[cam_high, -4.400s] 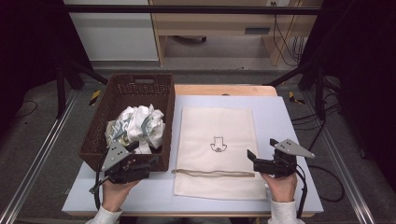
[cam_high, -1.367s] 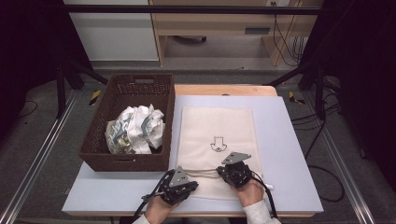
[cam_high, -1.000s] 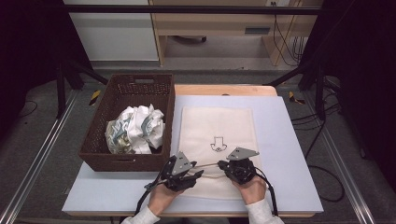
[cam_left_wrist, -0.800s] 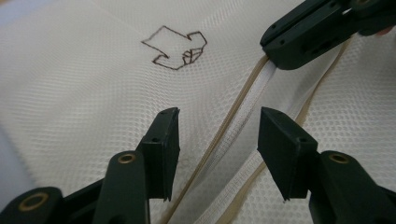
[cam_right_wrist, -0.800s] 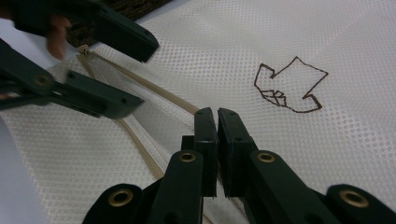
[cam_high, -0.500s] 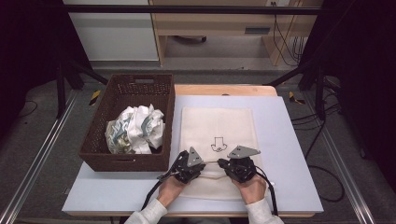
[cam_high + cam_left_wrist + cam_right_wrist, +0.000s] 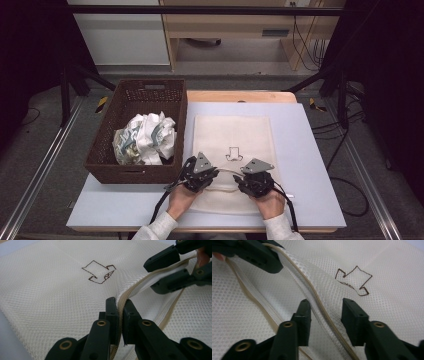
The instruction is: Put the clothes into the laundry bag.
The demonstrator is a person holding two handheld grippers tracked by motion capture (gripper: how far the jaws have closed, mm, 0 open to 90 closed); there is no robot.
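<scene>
Two grippers work the cream mesh bag (image 7: 232,145) lying flat on the desk (image 7: 310,150): the left gripper (image 7: 119,315) pinches its raised zipper edge (image 7: 135,291), seemingly to open the mouth, while the right gripper (image 7: 325,315), jaws just widening, straddles that edge unclamped.

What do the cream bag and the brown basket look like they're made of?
The bag looks like a fine synthetic mesh, matte cream: the left gripper view shows a regular honeycomb of tiny holes and a tan zipper edge. The basket looks woven, wicker or plastic rattan, dark brown; its walls show an open weave.
</scene>
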